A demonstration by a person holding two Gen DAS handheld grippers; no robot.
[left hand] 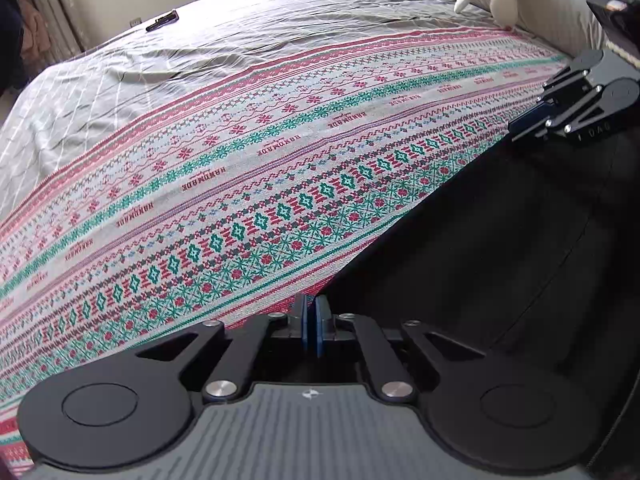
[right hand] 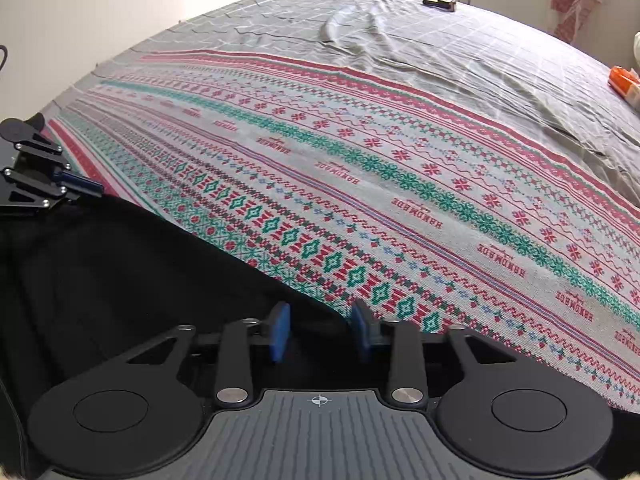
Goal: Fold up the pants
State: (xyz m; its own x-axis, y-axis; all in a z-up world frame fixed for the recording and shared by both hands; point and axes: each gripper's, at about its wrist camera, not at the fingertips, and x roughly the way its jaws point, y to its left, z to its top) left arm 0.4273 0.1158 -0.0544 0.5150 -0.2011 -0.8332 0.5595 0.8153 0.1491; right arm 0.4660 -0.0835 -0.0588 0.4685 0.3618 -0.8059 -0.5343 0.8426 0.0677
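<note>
Left gripper [left hand: 311,322] pinched tight on pants [left hand: 500,280] edge; right gripper [right hand: 320,330] jaws part-open around the same edge, grip unclear. Pants lie flat on blanket [left hand: 240,160], near side. No fold visible yet, all folding left

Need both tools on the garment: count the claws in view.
2. The left claw is at one end of the black pants' edge, pads closed on the fabric. The right claw is at the other end, pads apart around the fabric. None seems hidden.
</note>
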